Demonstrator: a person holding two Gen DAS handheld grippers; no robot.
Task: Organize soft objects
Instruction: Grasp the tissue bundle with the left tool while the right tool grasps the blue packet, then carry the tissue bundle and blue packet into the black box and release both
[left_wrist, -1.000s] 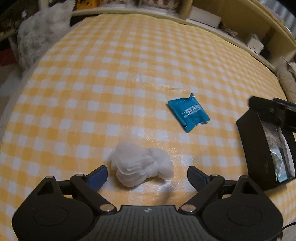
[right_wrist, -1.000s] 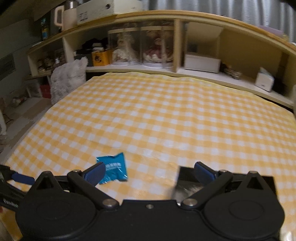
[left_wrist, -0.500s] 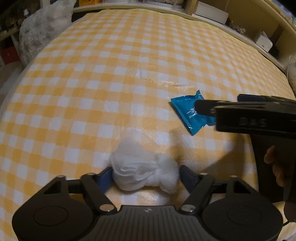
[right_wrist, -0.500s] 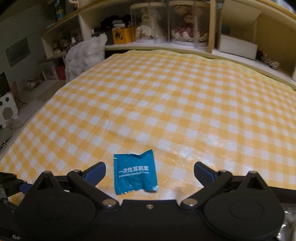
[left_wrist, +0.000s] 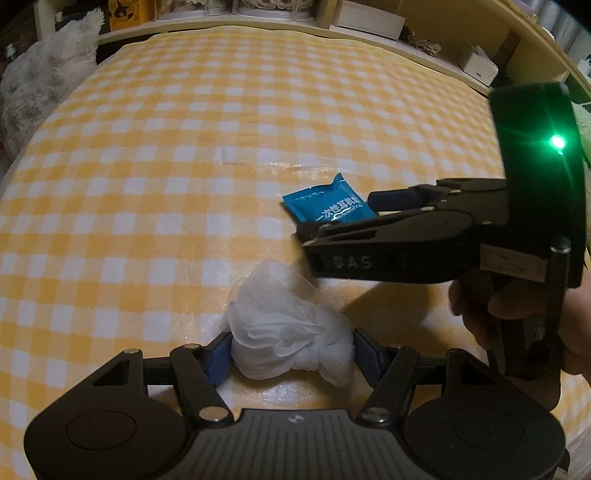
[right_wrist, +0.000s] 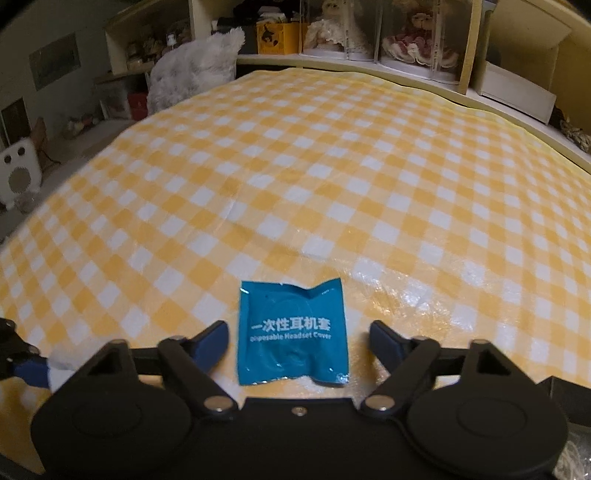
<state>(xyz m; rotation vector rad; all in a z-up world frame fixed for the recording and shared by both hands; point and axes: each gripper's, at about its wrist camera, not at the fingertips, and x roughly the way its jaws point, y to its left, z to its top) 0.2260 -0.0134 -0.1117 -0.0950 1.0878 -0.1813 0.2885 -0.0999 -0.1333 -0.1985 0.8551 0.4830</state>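
Note:
A crumpled white cloth wad (left_wrist: 288, 328) lies on the yellow checked tablecloth (left_wrist: 166, 155). My left gripper (left_wrist: 291, 354) has both blue pads against the wad's sides, and its jaws are still closing. A blue packet of disposable headset covers (right_wrist: 291, 332) lies flat between the fingers of my right gripper (right_wrist: 297, 341). The right jaws are closing, with a gap on each side of the packet. In the left wrist view the right gripper (left_wrist: 354, 218) reaches in from the right over the blue packet (left_wrist: 325, 206), a hand holding its grip.
A black box (right_wrist: 569, 391) sits at the table's near right edge. A fluffy white cushion (right_wrist: 192, 70) stands off the far left corner. Shelves behind the table hold dolls in clear cases (right_wrist: 417, 37) and small white boxes (left_wrist: 476, 64).
The left fingers closed in onto the white wad. The right gripper came down over the blue packet, and its fingers narrowed around it.

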